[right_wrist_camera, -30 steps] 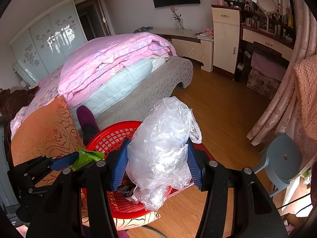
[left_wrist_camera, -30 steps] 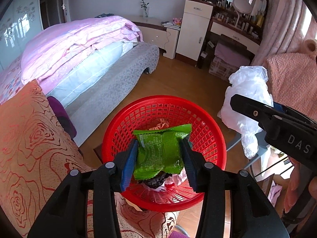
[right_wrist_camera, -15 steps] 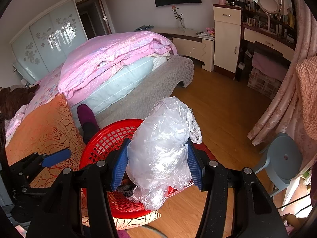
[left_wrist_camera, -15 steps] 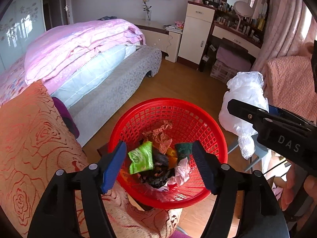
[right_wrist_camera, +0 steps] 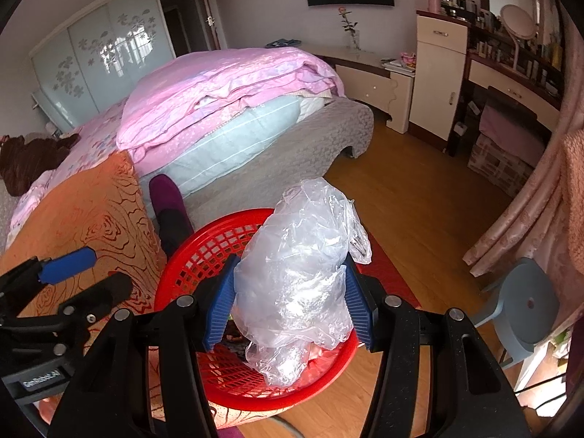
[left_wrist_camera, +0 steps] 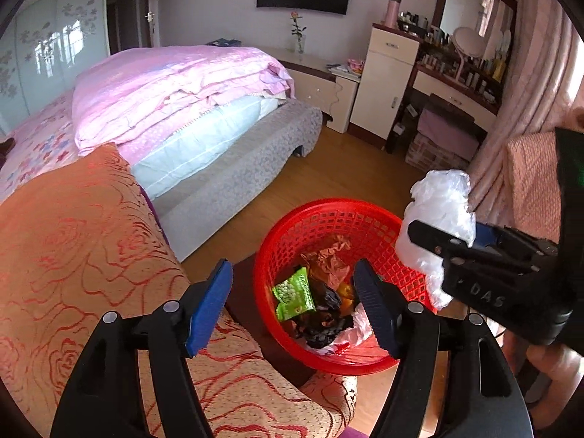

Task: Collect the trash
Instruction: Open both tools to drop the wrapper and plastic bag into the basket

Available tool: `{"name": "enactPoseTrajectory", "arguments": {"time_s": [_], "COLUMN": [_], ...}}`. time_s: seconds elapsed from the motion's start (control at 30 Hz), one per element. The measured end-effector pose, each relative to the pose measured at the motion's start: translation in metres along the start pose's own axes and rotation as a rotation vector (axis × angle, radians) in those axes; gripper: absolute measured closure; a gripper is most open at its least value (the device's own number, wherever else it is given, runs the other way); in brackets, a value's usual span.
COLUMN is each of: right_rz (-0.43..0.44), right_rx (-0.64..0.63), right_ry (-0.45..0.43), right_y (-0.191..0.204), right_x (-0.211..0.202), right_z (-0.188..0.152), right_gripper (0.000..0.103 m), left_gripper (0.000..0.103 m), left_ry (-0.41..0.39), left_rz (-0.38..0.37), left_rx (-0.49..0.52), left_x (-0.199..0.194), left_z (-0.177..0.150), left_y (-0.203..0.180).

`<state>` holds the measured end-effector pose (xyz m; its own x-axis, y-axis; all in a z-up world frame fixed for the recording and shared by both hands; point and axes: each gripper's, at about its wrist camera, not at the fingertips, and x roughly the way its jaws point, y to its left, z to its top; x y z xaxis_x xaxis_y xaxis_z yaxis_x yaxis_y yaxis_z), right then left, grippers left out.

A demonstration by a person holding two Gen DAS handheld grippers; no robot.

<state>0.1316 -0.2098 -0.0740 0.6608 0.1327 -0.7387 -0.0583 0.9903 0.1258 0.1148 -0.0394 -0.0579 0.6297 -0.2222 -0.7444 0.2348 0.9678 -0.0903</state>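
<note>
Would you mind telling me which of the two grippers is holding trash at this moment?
The right gripper, shut on the clear plastic bag above the red basket; the left gripper is open and empty.

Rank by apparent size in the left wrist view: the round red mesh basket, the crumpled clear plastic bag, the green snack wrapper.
1. Round red mesh basket, clearly largest.
2. Crumpled clear plastic bag, held by the right gripper; partly hidden, and its nearness to the camera makes its true size unsure.
3. Green snack wrapper, smallest, lying inside the basket.
</note>
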Motion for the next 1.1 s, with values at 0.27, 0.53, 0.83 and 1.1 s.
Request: {"name": "enactPoseTrajectory", "arguments": {"time_s": [0.27, 0.53, 0.83, 1.1], "right_rz": [0.000, 0.003, 0.008, 0.018], "right_rx": [-0.010, -0.013, -0.012, -0.002], "right_ry": [0.026, 0.051, 0.042, 0.033], "right_y": [0.002, 0.004, 0.006, 0.004], "right_x": [0.016, 0.026, 0.026, 0.020], "right_z": [0.001, -0.001, -0.002, -0.002], "right_gripper": [0.047, 0.036, 0.025, 0.017], "left_gripper": [0.036, 0.036, 0.036, 0.033], "left_ry": [-0.052, -0.083, -0.085, -0.090], "left_rz": [0.041, 0.072, 0.080, 0.095], "left_rx": [-0.013, -0.020, -0.037, -0.046], "left_x": [-0.017, -0.025, -0.026, -0.029], "left_z": [0.003, 0.004, 0.003, 0.002], "left_y": [0.007, 0.010, 0.015, 0.018]}}
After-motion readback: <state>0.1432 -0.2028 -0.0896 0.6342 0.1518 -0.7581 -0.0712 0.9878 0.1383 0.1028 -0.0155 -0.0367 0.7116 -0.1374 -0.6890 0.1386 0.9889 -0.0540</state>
